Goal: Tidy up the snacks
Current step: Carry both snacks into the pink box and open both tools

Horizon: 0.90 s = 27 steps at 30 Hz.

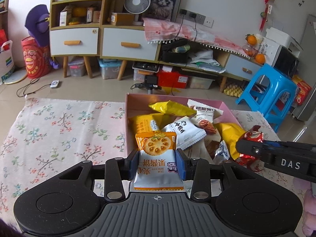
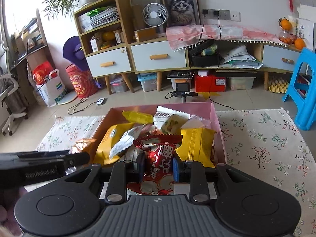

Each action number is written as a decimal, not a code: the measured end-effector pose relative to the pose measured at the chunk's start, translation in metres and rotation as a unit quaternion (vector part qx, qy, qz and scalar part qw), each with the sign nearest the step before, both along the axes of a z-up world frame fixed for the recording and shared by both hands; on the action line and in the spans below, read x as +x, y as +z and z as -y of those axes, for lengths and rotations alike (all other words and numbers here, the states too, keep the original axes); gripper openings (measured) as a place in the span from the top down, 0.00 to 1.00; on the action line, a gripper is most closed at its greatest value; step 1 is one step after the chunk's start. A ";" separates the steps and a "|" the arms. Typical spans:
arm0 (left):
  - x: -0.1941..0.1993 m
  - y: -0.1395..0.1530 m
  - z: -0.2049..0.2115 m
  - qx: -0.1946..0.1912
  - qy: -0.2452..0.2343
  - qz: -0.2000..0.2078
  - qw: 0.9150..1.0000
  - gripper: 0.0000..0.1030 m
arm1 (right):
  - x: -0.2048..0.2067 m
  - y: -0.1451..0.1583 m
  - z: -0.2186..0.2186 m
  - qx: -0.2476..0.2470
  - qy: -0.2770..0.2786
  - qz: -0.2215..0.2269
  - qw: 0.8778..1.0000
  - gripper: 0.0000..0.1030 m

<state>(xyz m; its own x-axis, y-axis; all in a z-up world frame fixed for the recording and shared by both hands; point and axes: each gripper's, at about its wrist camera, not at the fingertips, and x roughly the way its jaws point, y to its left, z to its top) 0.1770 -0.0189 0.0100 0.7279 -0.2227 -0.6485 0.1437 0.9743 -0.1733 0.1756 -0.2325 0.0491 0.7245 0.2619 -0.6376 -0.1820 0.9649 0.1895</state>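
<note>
Through my left wrist camera, my left gripper (image 1: 159,165) pinches a jam biscuit packet (image 1: 158,158) between its blue-padded fingers (image 1: 180,165). The packet is orange on top with a round biscuit printed on it, white below, and it hangs over the near edge of the pink box (image 1: 136,104). The box sits on the floral cloth (image 1: 59,130) covering the table and holds a heap of snacks: a yellow bag (image 1: 169,107) at the back, a white packet (image 1: 185,132) in the middle, and a white packet with brown print (image 1: 205,116) beside it. My right gripper (image 1: 240,148) reaches in from the right edge, its fingers pressed on a red foil packet (image 1: 253,136) at the box's right side.

Through my right wrist camera, the right gripper (image 2: 158,167) clamps that red foil packet (image 2: 159,158) between its fingers (image 2: 175,168), the wrapper crumpled where they squeeze it. It hangs just above the near part of the pink box (image 2: 215,118), over the other snacks. A ribbed yellow bag (image 2: 197,146) lies directly to its right, a white-grey packet (image 2: 124,142) to its left. My left gripper (image 2: 85,157) enters from the left edge, with the orange corner of its packet (image 2: 81,145) showing, blurred.
</note>
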 end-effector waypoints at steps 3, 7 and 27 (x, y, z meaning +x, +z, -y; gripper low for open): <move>0.005 -0.003 0.004 0.004 0.000 0.007 1.000 0.64 | 0.007 -0.002 0.001 0.005 -0.005 0.000 1.000 0.85; 0.012 -0.008 0.010 0.021 0.001 0.015 1.000 0.64 | 0.013 -0.007 -0.001 -0.002 -0.010 0.002 1.000 0.85; 0.019 -0.021 0.013 0.044 0.008 0.007 0.999 0.57 | 0.025 -0.019 -0.009 -0.030 -0.012 0.011 0.999 0.64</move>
